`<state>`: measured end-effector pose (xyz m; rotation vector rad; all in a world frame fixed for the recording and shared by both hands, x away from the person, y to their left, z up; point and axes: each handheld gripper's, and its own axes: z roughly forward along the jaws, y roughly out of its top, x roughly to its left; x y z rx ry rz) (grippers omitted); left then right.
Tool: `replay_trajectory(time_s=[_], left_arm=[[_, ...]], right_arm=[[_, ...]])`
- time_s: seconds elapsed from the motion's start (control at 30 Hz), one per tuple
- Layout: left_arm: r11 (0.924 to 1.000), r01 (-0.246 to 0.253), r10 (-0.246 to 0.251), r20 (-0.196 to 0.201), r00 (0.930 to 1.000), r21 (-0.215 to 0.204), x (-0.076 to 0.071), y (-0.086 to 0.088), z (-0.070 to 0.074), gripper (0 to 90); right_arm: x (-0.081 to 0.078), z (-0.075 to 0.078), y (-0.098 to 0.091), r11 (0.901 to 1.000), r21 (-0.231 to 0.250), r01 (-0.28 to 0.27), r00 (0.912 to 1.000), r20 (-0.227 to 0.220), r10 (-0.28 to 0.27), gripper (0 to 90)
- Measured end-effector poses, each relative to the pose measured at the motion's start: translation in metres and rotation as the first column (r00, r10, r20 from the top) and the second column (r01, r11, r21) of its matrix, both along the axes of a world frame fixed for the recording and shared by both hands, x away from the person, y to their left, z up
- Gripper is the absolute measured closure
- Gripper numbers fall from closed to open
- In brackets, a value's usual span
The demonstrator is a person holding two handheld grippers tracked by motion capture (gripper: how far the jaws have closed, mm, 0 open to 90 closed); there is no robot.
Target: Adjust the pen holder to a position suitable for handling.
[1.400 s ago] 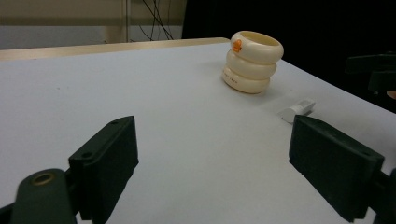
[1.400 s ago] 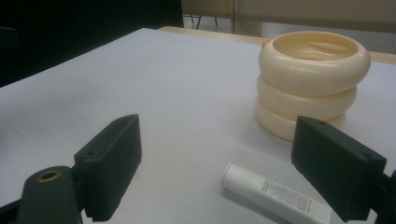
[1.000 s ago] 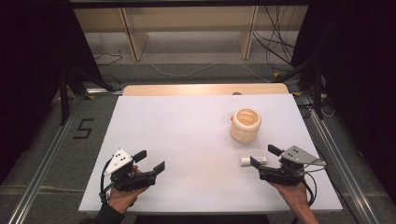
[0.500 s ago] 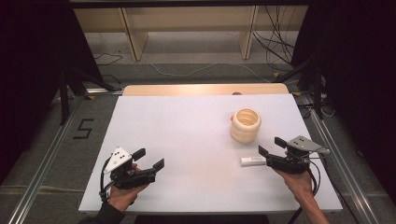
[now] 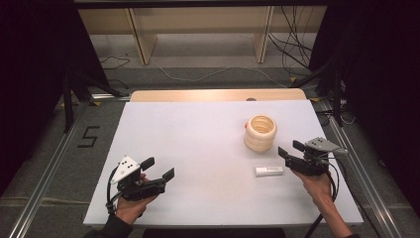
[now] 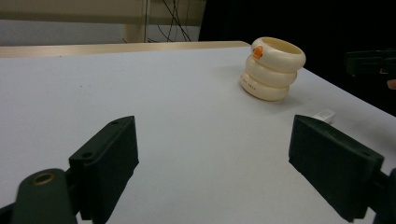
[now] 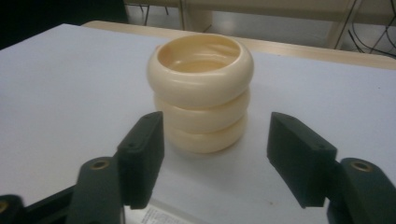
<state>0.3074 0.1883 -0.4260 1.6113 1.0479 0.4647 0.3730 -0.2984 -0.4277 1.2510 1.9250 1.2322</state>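
A cream pot (image 5: 260,133) made of three stacked rings stands upright, right of the middle of the white table (image 5: 198,134). A small white stick (image 5: 269,171) lies flat in front of it. My right gripper (image 5: 291,148) hovers to the right of the stick and points at the pot (image 7: 203,88). It (image 7: 217,156) is open; its jaws have just been closing, with nothing between them and the pot a little ahead. My left gripper (image 5: 158,168) rests open and empty near the front left. Its view (image 6: 219,163) shows the pot (image 6: 273,67) and stick (image 6: 324,115) far off.
A wooden strip (image 5: 218,95) borders the table's far edge. Metal rails run along both sides, and a "5" mark (image 5: 89,136) is on the floor at left. Shelf legs and cables lie beyond the table. The white surface between the grippers is bare.
My right gripper has moved away from the front edge, past the white stick, and turned toward the pot, with its jaws narrower. The left gripper has stayed put.
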Motion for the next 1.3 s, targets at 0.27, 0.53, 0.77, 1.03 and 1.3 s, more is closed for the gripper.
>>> replay_trajectory(time_s=[0.27,0.53,0.77,1.03,1.3], left_arm=[[1.0000,-0.002,0.002,0.005,1.0000,-0.005,-0.001,0.000,0.000,14.9],[0.9999,0.001,-0.001,0.016,0.9999,-0.011,-0.001,0.001,0.000,14.8],[1.0000,0.008,-0.008,0.025,0.9997,-0.004,-0.002,0.000,-0.001,14.9],[0.9999,0.009,-0.008,0.034,0.9994,-0.011,-0.003,0.001,-0.001,14.8],[0.9999,0.010,-0.010,0.035,0.9993,-0.008,-0.003,0.001,-0.002,14.9]], right_arm=[[0.021,-0.009,-0.007,0.9987,-0.013,0.050,0.9982,-0.033,-0.050,58.3],[0.042,-0.018,-0.013,0.9973,0.001,0.073,0.9948,-0.071,-0.073,67.5],[0.055,-0.021,-0.013,0.9961,-0.007,0.088,0.9933,-0.075,-0.088,78.5],[0.067,-0.028,-0.013,0.9950,-0.010,0.100,0.9900,-0.100,-0.100,87.7],[0.079,-0.030,-0.012,0.9951,-0.009,0.099,0.9895,-0.105,-0.099,90.0]])
